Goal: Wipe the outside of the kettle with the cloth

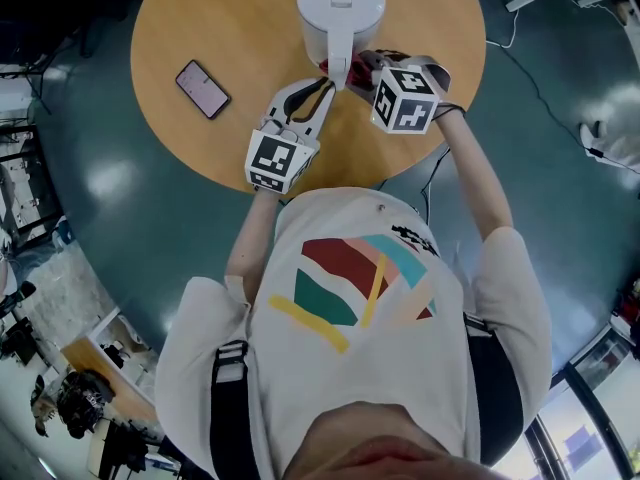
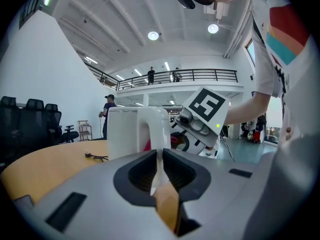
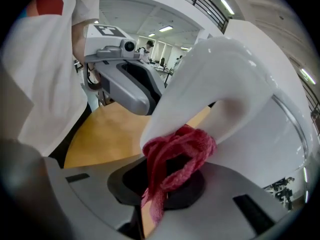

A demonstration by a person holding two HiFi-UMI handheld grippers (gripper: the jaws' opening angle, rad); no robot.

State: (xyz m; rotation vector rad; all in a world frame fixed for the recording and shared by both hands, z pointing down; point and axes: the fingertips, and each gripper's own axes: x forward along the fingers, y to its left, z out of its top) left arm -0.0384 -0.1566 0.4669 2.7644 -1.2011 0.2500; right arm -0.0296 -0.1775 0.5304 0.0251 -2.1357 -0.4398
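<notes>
The left gripper (image 2: 159, 160) was clamped on the kettle's handle (image 2: 155, 126), the white bar pinched tight between its dark ribbed pads. The right gripper (image 3: 165, 181) was closed on the cloth (image 3: 177, 149) and pressed up against that same handle from the opposite side. Under the kettle spread the table (image 1: 200, 18), round, smooth pale wood, its far rim cut off at the top of the head view. The kettle (image 1: 340, 3) stood just beyond both sets of jaws, glossy white and cylindrical with a flat lid, its lower body hidden behind the grippers. Its handle was a smooth curved loop facing the person. The cloth was red and coarsely woven, bunched into twisted loops and touching the handle's underside; how much was tucked inside the jaws couldn't be made out. A phone (image 1: 203, 89), a flat dark slab, lay well left of the kettle.
</notes>
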